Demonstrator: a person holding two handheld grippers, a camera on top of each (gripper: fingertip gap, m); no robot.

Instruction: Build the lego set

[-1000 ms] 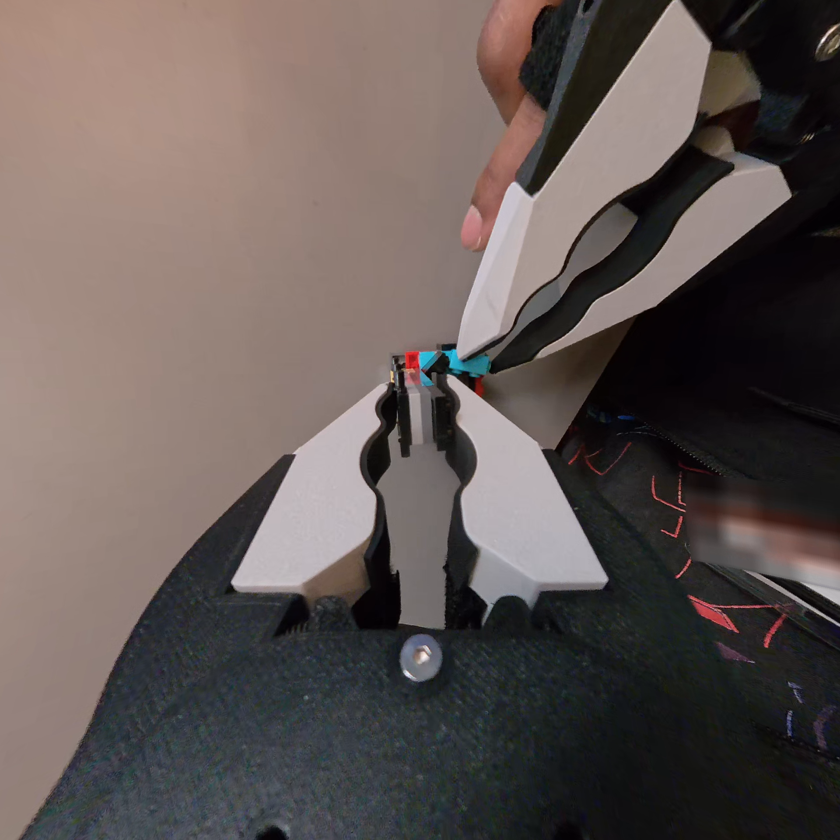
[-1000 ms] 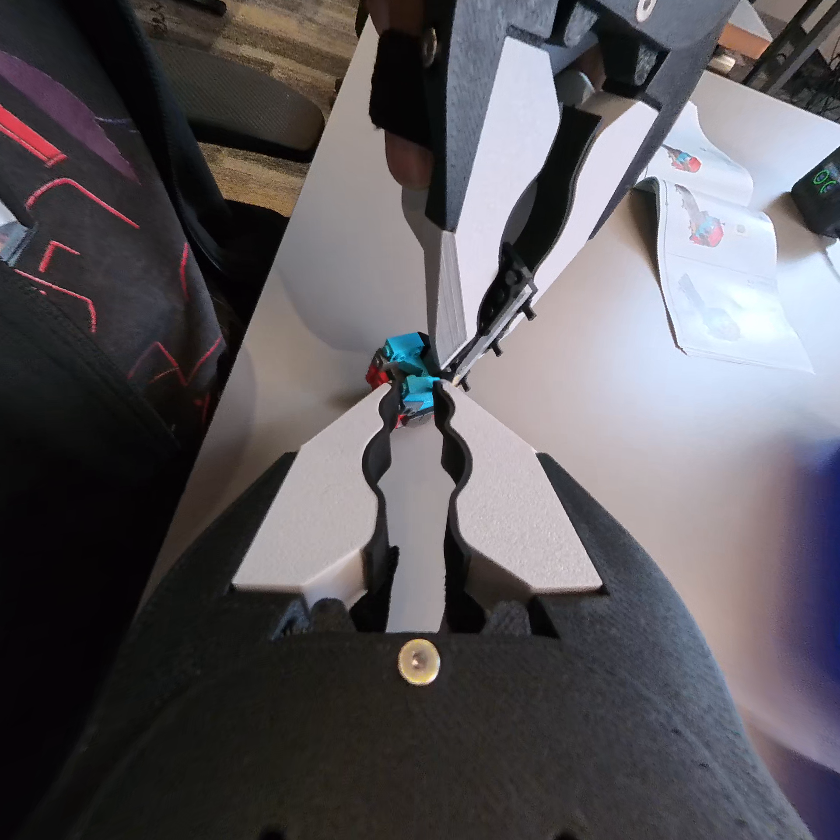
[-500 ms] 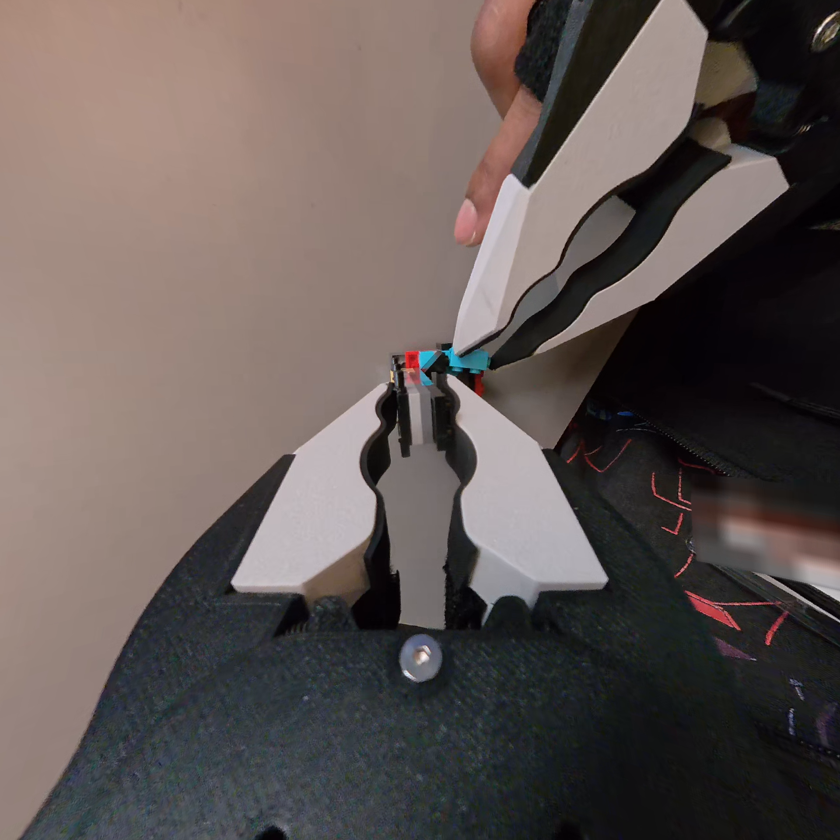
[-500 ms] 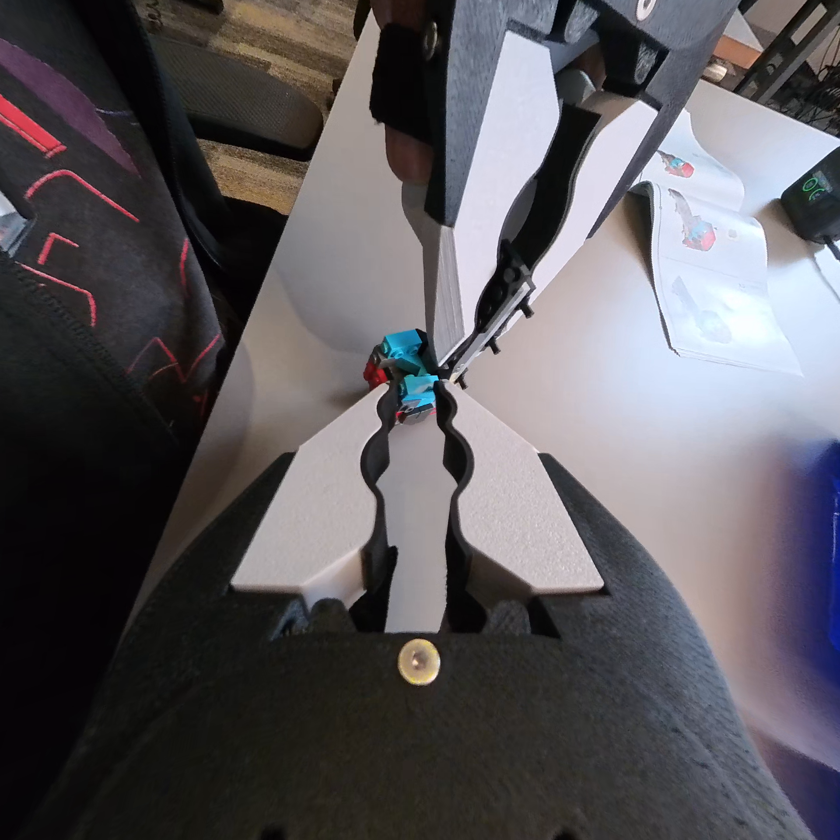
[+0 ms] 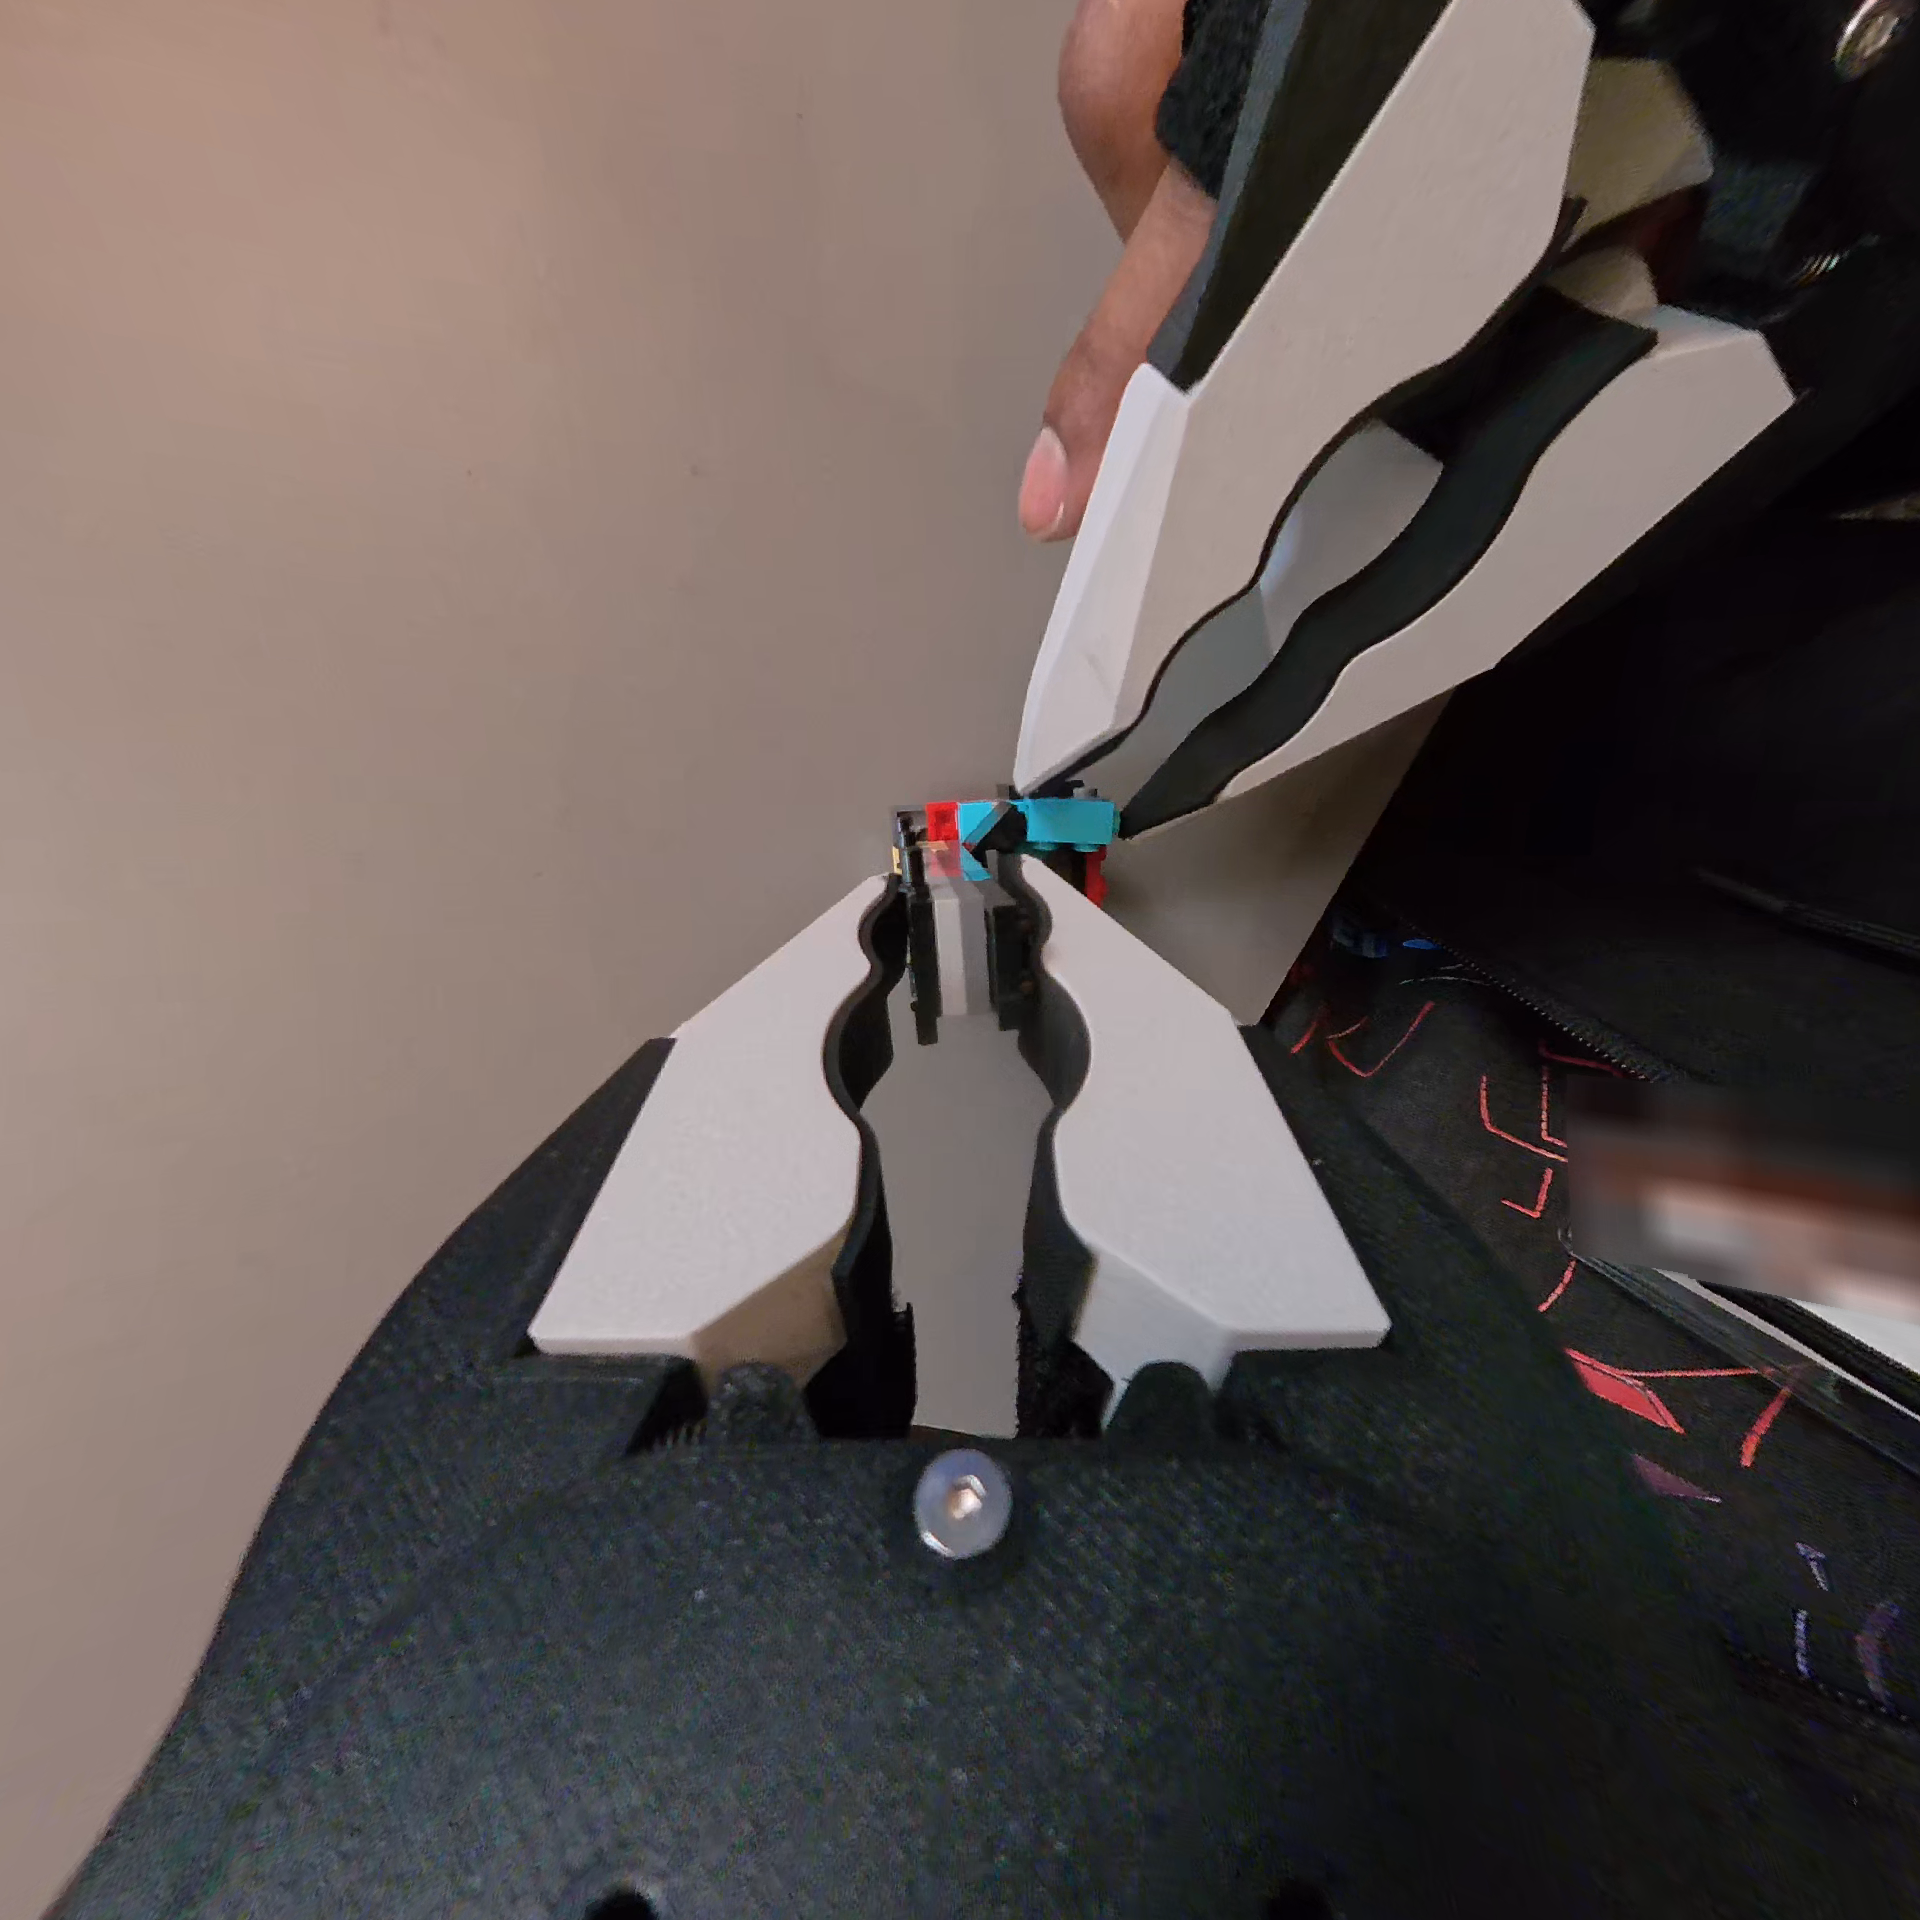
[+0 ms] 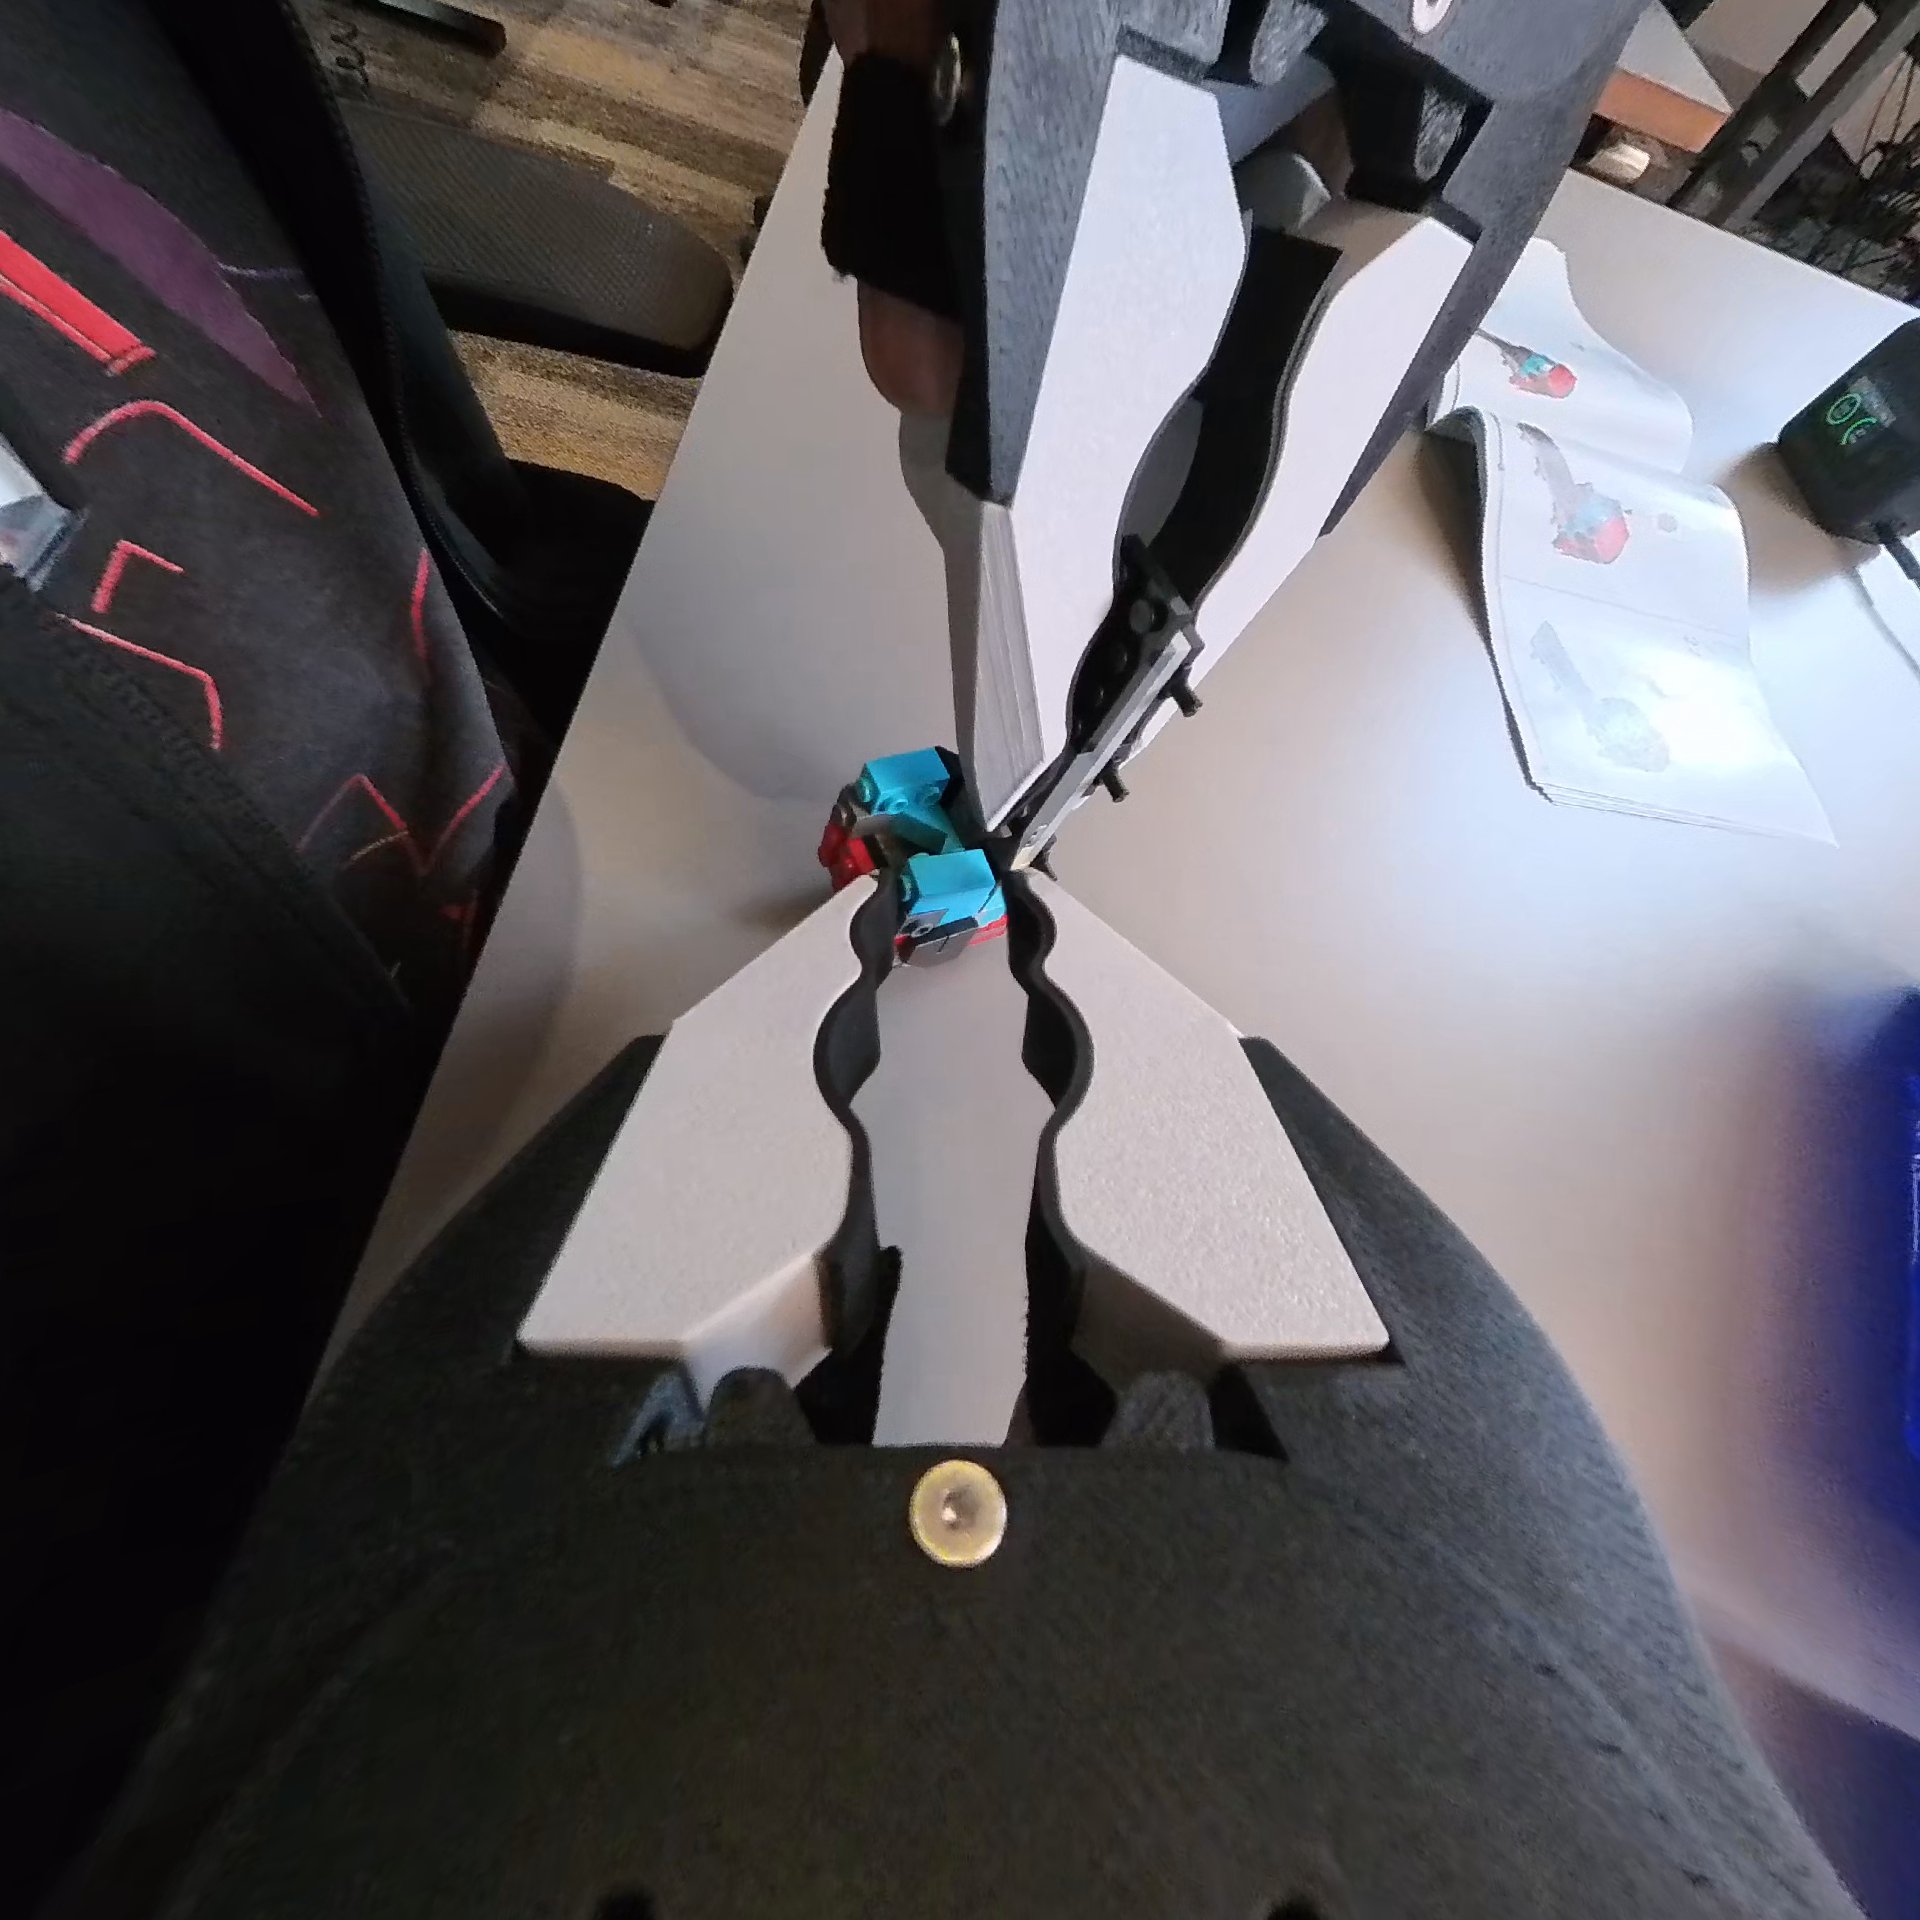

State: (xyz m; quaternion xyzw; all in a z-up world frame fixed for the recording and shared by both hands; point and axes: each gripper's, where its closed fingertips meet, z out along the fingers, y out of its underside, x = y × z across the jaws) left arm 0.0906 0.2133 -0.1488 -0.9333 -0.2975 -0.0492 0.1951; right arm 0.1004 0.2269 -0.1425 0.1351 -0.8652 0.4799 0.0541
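While both claws meet above the table (image 6: pixel 1299 935), left gripper (image 5: pixel 961 883) clenched on the lego model (image 5: pixel 961 951) by its grey-and-black end, right gripper (image 6: pixel 945 914) pinching its teal-and-red end, instruction booklet (image 6: pixel 1621 623) lying open farther back.

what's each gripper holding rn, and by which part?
Left gripper clamps the lego model's grey-and-black plate end. Right gripper pinches the same model at its teal-and-red end. Both shut on it above the table.
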